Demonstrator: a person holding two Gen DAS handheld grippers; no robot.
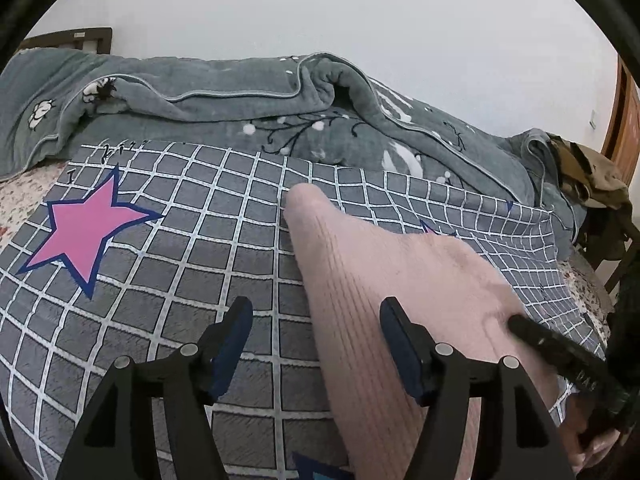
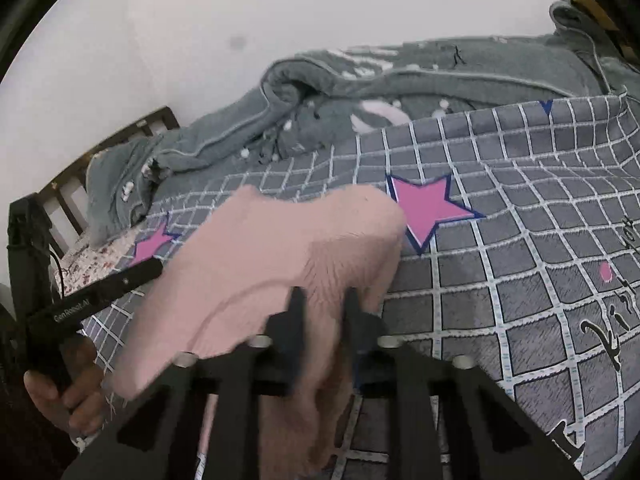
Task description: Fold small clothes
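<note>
The pink ribbed garment (image 1: 400, 280) lay on the checked bedspread (image 1: 160, 280). The right gripper (image 2: 322, 300) pinched its fabric; the left gripper (image 1: 316, 312) stood open, empty. Soft and limp, it looked best held at the edges.

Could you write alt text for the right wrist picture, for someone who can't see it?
Black tongs pinch a pink knit garment lying on a grey checked bedspread with pink stars; a rumpled grey blanket lies behind.
</note>
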